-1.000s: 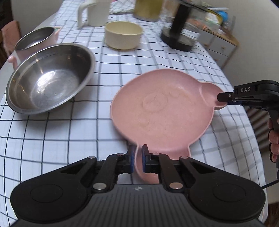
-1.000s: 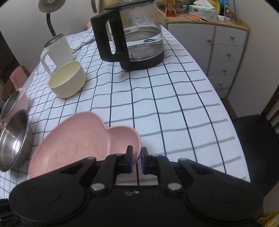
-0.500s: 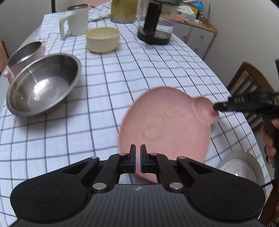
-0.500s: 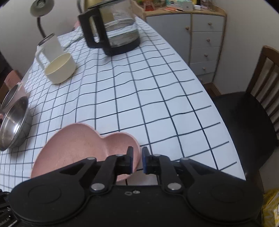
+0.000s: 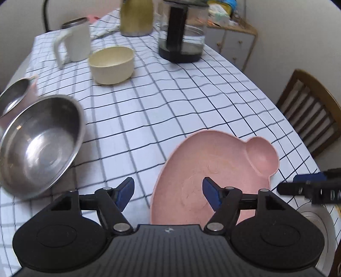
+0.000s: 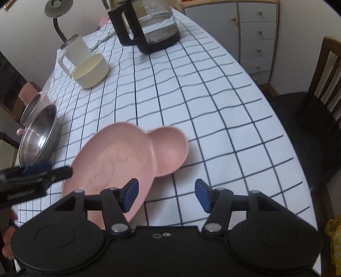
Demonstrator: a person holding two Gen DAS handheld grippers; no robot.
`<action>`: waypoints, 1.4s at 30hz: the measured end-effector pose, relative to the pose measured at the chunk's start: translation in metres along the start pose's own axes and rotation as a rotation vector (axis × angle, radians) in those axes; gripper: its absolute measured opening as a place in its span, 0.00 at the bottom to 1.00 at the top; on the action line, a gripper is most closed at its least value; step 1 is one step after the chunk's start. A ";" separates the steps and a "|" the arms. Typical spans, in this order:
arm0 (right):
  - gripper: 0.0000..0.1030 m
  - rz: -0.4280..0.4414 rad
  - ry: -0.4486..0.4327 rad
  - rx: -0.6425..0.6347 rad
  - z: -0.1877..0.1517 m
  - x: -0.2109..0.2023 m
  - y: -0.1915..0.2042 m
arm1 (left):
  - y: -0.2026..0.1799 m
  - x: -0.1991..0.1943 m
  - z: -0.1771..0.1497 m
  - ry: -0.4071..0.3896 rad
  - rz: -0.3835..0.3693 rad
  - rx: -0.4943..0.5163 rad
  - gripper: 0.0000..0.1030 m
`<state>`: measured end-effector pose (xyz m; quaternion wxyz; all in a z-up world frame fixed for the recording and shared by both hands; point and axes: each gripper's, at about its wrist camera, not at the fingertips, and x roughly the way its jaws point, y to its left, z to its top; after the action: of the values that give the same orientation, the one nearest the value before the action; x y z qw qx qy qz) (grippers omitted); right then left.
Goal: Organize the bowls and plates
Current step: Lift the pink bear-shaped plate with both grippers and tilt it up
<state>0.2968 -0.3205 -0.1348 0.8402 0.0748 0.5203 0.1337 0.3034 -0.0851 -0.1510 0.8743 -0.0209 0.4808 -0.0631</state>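
A pink bear-shaped plate (image 5: 204, 170) lies on the checked tablecloth near the table's front edge; it also shows in the right wrist view (image 6: 127, 157). My left gripper (image 5: 167, 192) is open and empty, its right finger over the plate's near part. My right gripper (image 6: 166, 195) is open and empty just beside the plate's ear. A large steel bowl (image 5: 40, 147) sits to the left, a smaller steel bowl in a pink holder (image 5: 15, 93) behind it, and a cream bowl (image 5: 111, 64) farther back.
A white mug (image 5: 74, 45), a glass kettle (image 5: 183, 36) and a yellow-green jar (image 5: 136, 17) stand at the table's far end. A steel plate (image 5: 319, 230) lies at the lower right. A wooden chair (image 6: 315, 110) stands right of the table, drawers (image 6: 253, 36) behind.
Both grippers have opened and let go of the pink plate, which now lies on the table nearer the front edge. Both have drawn back a little.
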 end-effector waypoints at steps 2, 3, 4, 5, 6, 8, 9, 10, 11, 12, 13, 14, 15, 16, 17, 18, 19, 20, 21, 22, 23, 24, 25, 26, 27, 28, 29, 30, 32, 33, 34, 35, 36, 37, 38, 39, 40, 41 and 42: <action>0.57 0.006 0.014 -0.006 -0.004 0.004 0.006 | -0.003 0.011 0.005 0.023 -0.010 0.022 0.68; 0.56 0.005 0.018 -0.001 -0.006 0.006 0.008 | -0.003 0.016 0.007 0.035 -0.013 0.030 0.68; 0.56 0.007 0.026 0.004 -0.007 0.009 0.009 | -0.004 0.021 0.008 0.047 -0.017 0.036 0.67; 0.55 0.012 0.033 0.007 -0.008 0.012 0.010 | -0.004 0.025 0.010 0.055 -0.015 0.039 0.67; 0.53 0.012 0.038 0.009 -0.009 0.014 0.012 | -0.004 0.029 0.011 0.063 -0.013 0.042 0.67; 0.48 0.023 0.055 0.005 -0.011 0.020 0.015 | -0.003 0.036 0.013 0.078 -0.010 0.044 0.67; 0.44 0.027 0.059 0.005 -0.012 0.022 0.016 | -0.002 0.038 0.013 0.084 -0.009 0.043 0.65; 0.44 0.030 0.061 0.005 -0.013 0.023 0.018 | -0.002 0.040 0.014 0.091 -0.011 0.042 0.63; 0.42 0.032 0.062 0.004 -0.014 0.024 0.019 | -0.001 0.041 0.014 0.096 -0.015 0.039 0.58; 0.36 0.038 0.064 0.008 -0.014 0.026 0.020 | -0.001 0.042 0.013 0.101 -0.019 0.037 0.51; 0.34 0.043 0.068 0.017 -0.014 0.027 0.020 | -0.001 0.043 0.013 0.108 -0.023 0.033 0.47; 0.28 0.044 0.071 0.023 -0.015 0.028 0.021 | 0.000 0.044 0.013 0.114 -0.024 0.024 0.41; 0.23 0.045 0.074 0.025 -0.015 0.029 0.021 | 0.000 0.043 0.012 0.116 -0.018 0.017 0.38; 0.21 0.043 0.075 0.025 -0.015 0.029 0.022 | 0.000 0.043 0.012 0.115 -0.011 0.012 0.36; 0.16 0.043 0.074 0.027 -0.015 0.030 0.022 | 0.001 0.042 0.011 0.115 -0.005 0.008 0.32; 0.13 0.041 0.074 0.027 -0.015 0.030 0.022 | 0.002 0.042 0.011 0.115 -0.001 0.002 0.29; 0.12 0.034 0.073 0.026 -0.015 0.029 0.023 | 0.004 0.041 0.011 0.117 -0.002 -0.004 0.27; 0.12 0.031 0.070 0.030 -0.016 0.029 0.022 | 0.005 0.041 0.010 0.121 -0.005 -0.014 0.26; 0.11 0.027 0.067 0.037 -0.016 0.029 0.022 | 0.007 0.040 0.010 0.125 -0.006 -0.027 0.24; 0.11 0.024 0.066 0.040 -0.016 0.029 0.022 | 0.009 0.039 0.008 0.129 -0.007 -0.041 0.23; 0.11 0.022 0.066 0.042 -0.016 0.029 0.022 | 0.011 0.037 0.007 0.130 -0.011 -0.054 0.22; 0.10 0.022 0.069 0.045 -0.017 0.028 0.022 | 0.013 0.034 0.005 0.127 -0.013 -0.068 0.22; 0.10 0.020 0.067 0.043 -0.017 0.028 0.023 | 0.015 0.031 0.003 0.123 -0.015 -0.080 0.22; 0.10 0.018 0.063 0.038 -0.017 0.026 0.024 | 0.015 0.027 0.002 0.115 -0.012 -0.086 0.22; 0.09 0.017 0.058 0.035 -0.017 0.025 0.025 | 0.015 0.022 0.001 0.107 -0.007 -0.087 0.21; 0.09 0.017 0.054 0.032 -0.017 0.022 0.026 | 0.016 0.016 0.000 0.097 -0.006 -0.091 0.21; 0.08 0.020 0.050 0.030 -0.016 0.020 0.028 | 0.016 0.011 0.000 0.090 -0.006 -0.096 0.21; 0.08 0.021 0.047 0.026 -0.016 0.017 0.029 | 0.017 0.005 0.000 0.084 -0.004 -0.104 0.21; 0.07 0.026 0.039 0.025 -0.015 0.011 0.033 | 0.019 -0.009 -0.001 0.073 -0.002 -0.115 0.21; 0.07 0.031 0.035 0.028 -0.014 0.007 0.034 | 0.019 -0.016 -0.001 0.062 -0.003 -0.114 0.21; 0.06 0.036 0.031 0.031 -0.013 0.003 0.036 | 0.019 -0.026 0.000 0.046 -0.006 -0.112 0.21; 0.06 0.043 0.024 0.035 -0.012 -0.003 0.037 | 0.019 -0.035 0.001 0.034 -0.009 -0.109 0.21; 0.05 0.048 0.016 0.036 -0.011 -0.009 0.038 | 0.019 -0.044 0.002 0.025 -0.013 -0.109 0.21; 0.05 0.051 0.006 0.032 -0.010 -0.015 0.040 | 0.018 -0.052 0.003 0.014 -0.013 -0.108 0.21; 0.05 0.053 -0.012 0.025 -0.008 -0.022 0.042 | 0.016 -0.060 0.003 0.000 -0.010 -0.099 0.21; 0.05 0.055 -0.027 0.024 -0.006 -0.029 0.044 | 0.014 -0.066 0.003 -0.014 -0.008 -0.089 0.21; 0.05 0.059 -0.042 0.024 -0.004 -0.037 0.045 | 0.011 -0.074 0.003 -0.025 -0.008 -0.088 0.20; 0.05 0.063 -0.060 0.023 -0.002 -0.044 0.046 | 0.010 -0.080 0.003 -0.028 -0.015 -0.091 0.20; 0.05 0.063 -0.076 0.020 0.000 -0.051 0.047 | 0.008 -0.085 0.003 -0.029 -0.025 -0.089 0.20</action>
<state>0.2680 -0.2909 -0.0785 0.8539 0.1046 0.4866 0.1519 0.2617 -0.0658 -0.0785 0.8786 -0.0668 0.4699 -0.0522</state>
